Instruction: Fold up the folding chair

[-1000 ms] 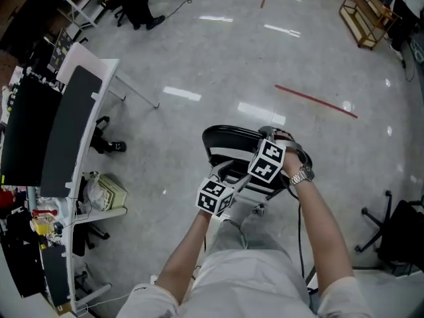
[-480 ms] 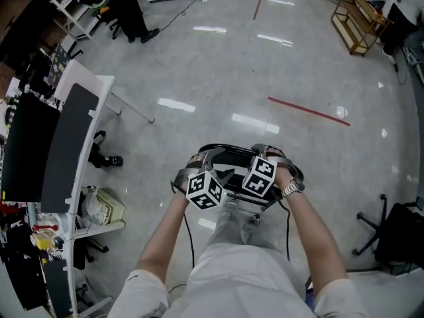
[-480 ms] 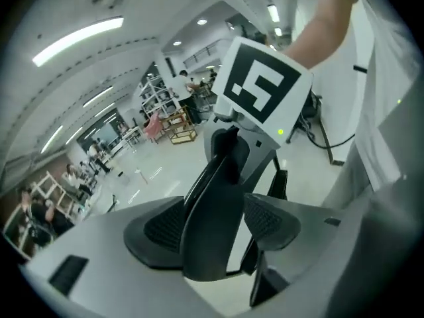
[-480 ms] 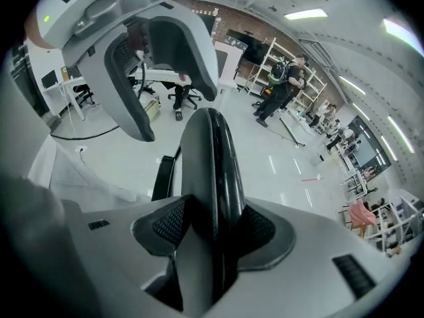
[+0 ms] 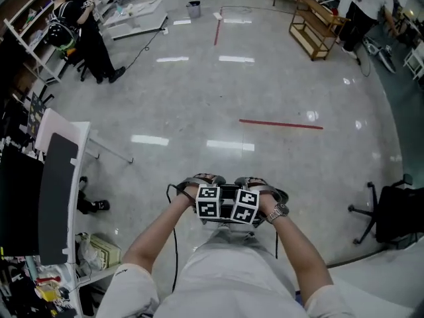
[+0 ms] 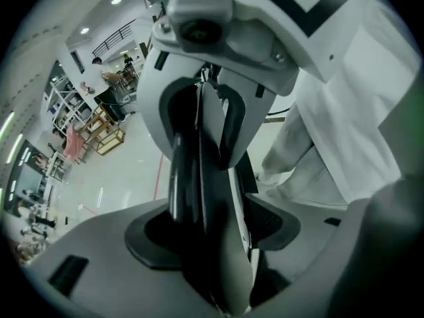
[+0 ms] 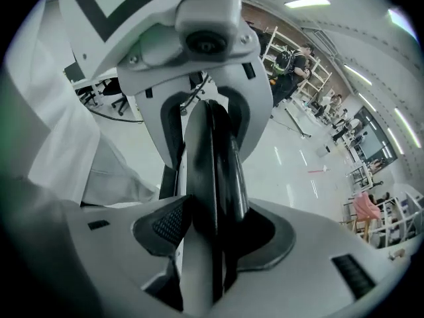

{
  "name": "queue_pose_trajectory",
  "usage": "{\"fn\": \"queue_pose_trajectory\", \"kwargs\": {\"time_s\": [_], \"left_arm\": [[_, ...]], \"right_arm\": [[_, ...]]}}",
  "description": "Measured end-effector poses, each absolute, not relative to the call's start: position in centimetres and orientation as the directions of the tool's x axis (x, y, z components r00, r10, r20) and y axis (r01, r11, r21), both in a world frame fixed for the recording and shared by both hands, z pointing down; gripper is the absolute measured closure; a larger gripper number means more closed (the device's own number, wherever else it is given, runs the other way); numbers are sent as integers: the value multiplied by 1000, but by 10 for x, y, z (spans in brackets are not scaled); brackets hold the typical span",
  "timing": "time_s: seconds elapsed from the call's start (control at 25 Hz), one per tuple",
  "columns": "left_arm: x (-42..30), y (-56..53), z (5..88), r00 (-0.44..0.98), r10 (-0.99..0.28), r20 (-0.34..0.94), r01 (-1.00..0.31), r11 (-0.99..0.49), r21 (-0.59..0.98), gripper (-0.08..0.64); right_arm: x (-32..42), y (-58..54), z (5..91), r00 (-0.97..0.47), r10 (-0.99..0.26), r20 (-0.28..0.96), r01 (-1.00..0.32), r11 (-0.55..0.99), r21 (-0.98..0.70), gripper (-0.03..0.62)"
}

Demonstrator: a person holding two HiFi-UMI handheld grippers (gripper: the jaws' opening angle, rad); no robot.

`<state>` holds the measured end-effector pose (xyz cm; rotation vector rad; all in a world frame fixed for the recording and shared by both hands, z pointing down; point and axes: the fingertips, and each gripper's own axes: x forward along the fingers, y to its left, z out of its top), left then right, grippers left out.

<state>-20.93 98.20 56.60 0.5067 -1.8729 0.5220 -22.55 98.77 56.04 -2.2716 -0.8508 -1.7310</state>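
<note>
The folding chair point(image 6: 199, 177) stands edge-on, its black seat and pale backrest pressed flat together. My left gripper point(image 6: 215, 238) is shut across that folded edge. The right gripper point(image 7: 212, 238) is shut on the same chair point(image 7: 218, 171) from the opposite side. Each gripper view shows the other gripper's white body facing it along the chair. In the head view the two marker cubes, the left one point(image 5: 208, 203) and the right one point(image 5: 246, 206), sit side by side just in front of my body and hide nearly all of the chair.
A white-edged desk point(image 5: 56, 177) with a dark top runs along the left, with boxes and shoes point(image 5: 89, 205) under it. A black office chair point(image 5: 396, 211) stands at the right. A red tape line point(image 5: 281, 124) crosses the glossy floor. A person point(image 5: 86, 32) stands far left.
The chair's seat, seen lying open ahead a second ago, is now closed against the back. My left gripper rolled over and came up beside the right one, both nearer my body.
</note>
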Motion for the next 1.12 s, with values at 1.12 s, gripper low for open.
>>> {"fn": "queue_pose_trajectory", "kwargs": {"time_s": [1.12], "left_arm": [[-222, 954, 566, -172, -459, 872, -653, 716, 248, 483]], "right_arm": [[-273, 943, 573, 197, 124, 973, 640, -768, -32, 451]]}}
